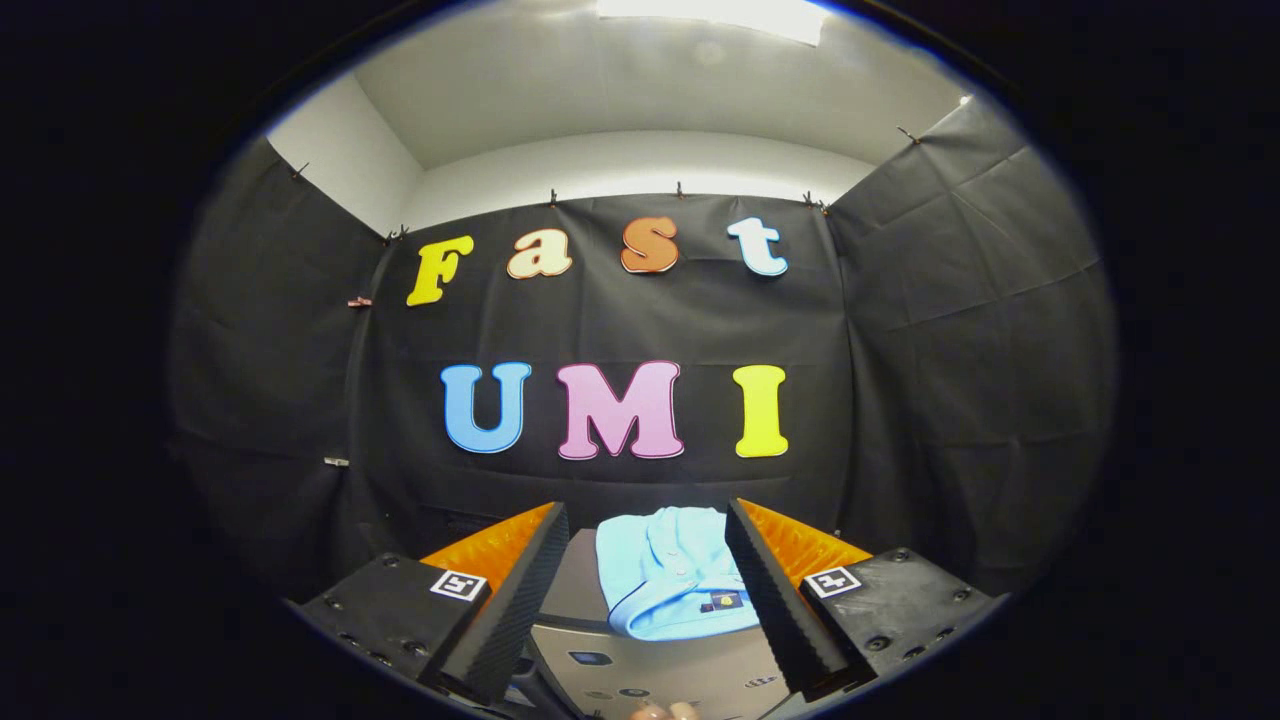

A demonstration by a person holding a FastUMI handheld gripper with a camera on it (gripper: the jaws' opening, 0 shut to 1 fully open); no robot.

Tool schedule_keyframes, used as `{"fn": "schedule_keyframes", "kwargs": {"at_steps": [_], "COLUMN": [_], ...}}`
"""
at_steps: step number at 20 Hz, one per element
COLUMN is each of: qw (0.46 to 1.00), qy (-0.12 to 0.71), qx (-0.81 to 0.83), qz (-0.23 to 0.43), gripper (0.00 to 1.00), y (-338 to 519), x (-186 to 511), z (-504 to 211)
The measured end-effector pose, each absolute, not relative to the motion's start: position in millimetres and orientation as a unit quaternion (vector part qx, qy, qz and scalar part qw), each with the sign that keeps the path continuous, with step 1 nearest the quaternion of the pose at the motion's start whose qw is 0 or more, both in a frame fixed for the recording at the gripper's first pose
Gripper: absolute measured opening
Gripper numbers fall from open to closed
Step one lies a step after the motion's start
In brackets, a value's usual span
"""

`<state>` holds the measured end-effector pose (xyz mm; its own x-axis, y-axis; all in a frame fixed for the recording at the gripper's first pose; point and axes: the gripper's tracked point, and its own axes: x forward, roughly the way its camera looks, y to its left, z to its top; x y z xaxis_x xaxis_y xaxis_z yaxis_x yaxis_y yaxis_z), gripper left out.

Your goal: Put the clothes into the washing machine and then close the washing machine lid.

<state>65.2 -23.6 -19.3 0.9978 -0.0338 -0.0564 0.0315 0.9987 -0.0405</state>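
- While nothing is held, washing machine (640,670) — grey top and control panel below the fingers, its lid seemingly down, garment resting on it.
- Gripper (645,600) — fingers spread wide, empty, framing the garment, likely lining up a grasp.
- Light-blue clothes (665,575) — folded between the fingers, touching neither, awaiting pickup.
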Motion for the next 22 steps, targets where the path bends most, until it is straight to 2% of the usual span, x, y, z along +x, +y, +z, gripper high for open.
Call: {"fn": "schedule_keyframes", "kwargs": {"at_steps": [9,13,22], "qw": [0.994,0.988,0.964], "qy": [0.103,0.148,0.261], "qx": [-0.017,-0.029,-0.049], "qz": [-0.041,-0.033,-0.030], "gripper": [1.00,0.99,0.99], "y": [-59,-65,-78], "x": [173,219,304], "z": [-49,-61,-126]}}
